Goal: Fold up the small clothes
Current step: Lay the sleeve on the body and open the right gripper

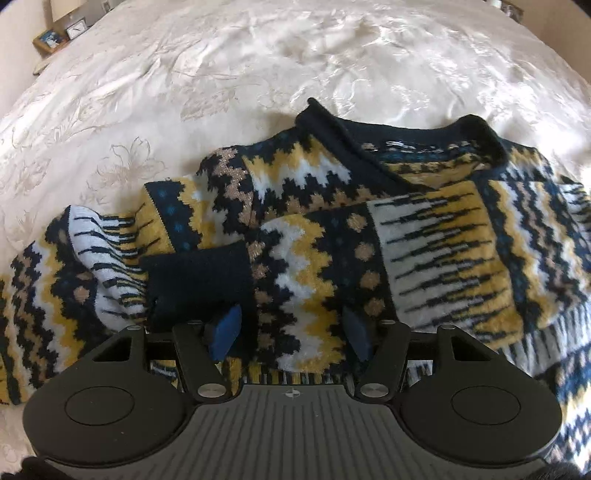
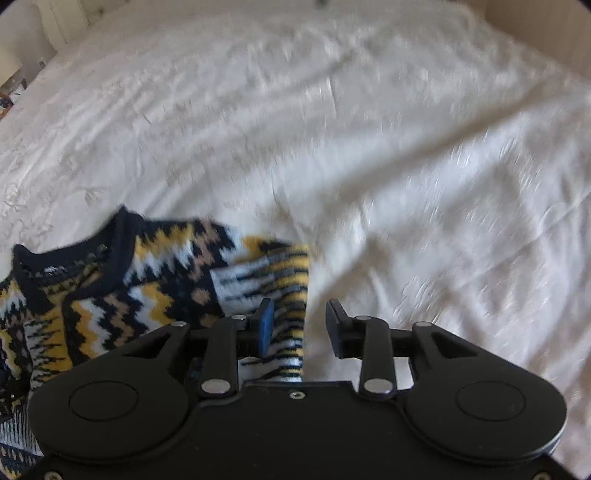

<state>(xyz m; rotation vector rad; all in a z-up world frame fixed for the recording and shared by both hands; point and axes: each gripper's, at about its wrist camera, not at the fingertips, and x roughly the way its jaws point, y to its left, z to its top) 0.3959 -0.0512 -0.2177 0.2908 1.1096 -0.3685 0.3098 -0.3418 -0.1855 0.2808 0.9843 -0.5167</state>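
Observation:
A knitted sweater in navy, yellow, white and tan zigzags lies on the bed with its navy collar at the far side. Both sleeves are folded in across the chest, and a navy cuff lies just ahead of my left fingers. My left gripper hovers low over the sweater's middle, open, with flat knit under the gap. In the right wrist view the sweater fills the lower left. My right gripper stands open over its right edge, where a striped sleeve fold runs past the left pad.
A cream embroidered bedspread covers the whole bed and stretches bare to the right of the sweater. A bedside table with a framed picture and a small clock stands beyond the bed's far left corner.

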